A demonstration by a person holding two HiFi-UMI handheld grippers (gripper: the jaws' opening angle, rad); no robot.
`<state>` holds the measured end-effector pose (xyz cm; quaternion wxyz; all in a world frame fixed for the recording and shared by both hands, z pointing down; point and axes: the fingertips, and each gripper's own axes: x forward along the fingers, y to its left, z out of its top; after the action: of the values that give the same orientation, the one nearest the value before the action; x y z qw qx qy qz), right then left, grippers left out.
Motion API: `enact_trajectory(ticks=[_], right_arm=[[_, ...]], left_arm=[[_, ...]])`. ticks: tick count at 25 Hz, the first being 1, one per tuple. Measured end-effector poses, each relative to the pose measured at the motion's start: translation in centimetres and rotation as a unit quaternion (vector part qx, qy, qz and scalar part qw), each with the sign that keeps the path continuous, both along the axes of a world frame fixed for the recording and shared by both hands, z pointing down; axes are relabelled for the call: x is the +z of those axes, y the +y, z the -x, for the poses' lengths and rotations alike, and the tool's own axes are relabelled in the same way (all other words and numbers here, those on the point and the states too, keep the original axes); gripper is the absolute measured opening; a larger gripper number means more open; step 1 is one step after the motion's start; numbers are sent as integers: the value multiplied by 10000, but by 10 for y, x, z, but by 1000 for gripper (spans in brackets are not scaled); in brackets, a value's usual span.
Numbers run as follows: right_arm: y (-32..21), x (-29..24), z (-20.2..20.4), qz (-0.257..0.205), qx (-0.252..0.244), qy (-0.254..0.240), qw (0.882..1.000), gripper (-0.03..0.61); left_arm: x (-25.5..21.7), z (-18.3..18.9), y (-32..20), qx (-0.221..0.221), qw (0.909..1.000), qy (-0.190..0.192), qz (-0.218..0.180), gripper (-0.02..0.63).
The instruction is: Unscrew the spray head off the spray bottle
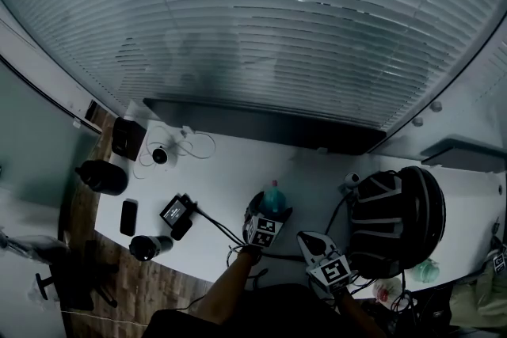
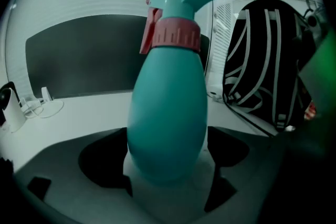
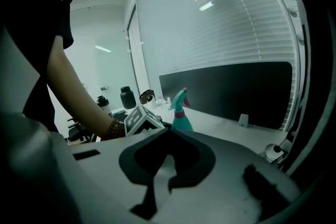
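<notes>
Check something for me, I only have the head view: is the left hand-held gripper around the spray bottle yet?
Observer: Yes. The left gripper view shows the left hand-held gripper open, with the spray bottle standing upright between its jaws.
Operator: And the right one, is it holding anything?
Observer: No. In the right gripper view the right hand-held gripper has its jaws together with nothing between them.
</notes>
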<state>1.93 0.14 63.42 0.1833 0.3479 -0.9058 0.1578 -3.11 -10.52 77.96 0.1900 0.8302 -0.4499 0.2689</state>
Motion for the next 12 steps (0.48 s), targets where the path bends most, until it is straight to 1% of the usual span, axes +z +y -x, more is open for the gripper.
enact_trajectory(ticks=[2, 4, 8, 12], right_arm=[[-1, -5, 0, -49, 39, -39, 10000, 2], [-3, -10, -2, -82, 111, -105, 9998, 2], [-3, -12, -3, -118, 164, -190, 9996, 2], [-2, -12, 1, -141, 130, -251, 9995, 2]], left_arm=[[2, 6, -2, -148, 9998, -124, -19, 408], [1, 9, -3, -166, 9998, -145, -28, 405], [-5, 8, 8, -6, 9998, -182, -75, 404], [-23, 4, 30, 408, 9991, -122, 21, 403]])
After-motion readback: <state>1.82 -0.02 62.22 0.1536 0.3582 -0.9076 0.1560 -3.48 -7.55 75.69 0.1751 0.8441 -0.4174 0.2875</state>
